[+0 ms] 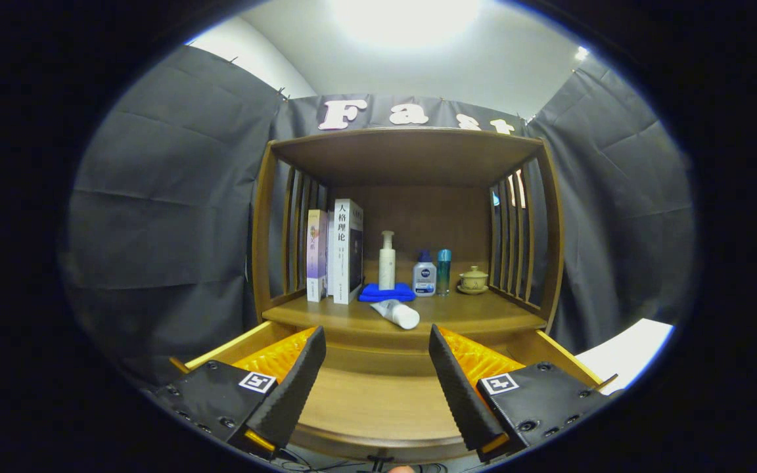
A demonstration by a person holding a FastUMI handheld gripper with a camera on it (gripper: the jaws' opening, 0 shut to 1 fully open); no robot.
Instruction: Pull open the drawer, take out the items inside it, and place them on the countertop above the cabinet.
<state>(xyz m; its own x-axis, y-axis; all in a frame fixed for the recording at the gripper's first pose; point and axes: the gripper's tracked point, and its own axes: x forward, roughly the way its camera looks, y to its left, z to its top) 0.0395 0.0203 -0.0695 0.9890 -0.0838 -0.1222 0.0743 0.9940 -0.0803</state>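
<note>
The drawer (378,401) stands pulled out below me, its wooden floor running between my two fingers and on to the front rim. I can see nothing lying on that bare stretch, though the fingers hide both side corners, so I cannot vouch for those. My gripper (376,384) hangs over it with the fingers spread wide and nothing between them.

Just beyond the drawer, on the front edge of the countertop (483,315), a white tube (396,313) lies on its side, cap toward me. I judge it to be an item already lifted out.

Further back on the counter sit a blue cloth (387,293) with a white pump bottle (387,260) standing on it, then a small blue-capped bottle (424,276), a slim teal bottle (443,271) and a lidded cup (473,280) near the right rear corner. Books (338,253) stand upright at the left rear.

As I read it, the opening step is done and unloading is nearly or wholly finished. My next move calls for tipping down to check the hidden corners.
</note>
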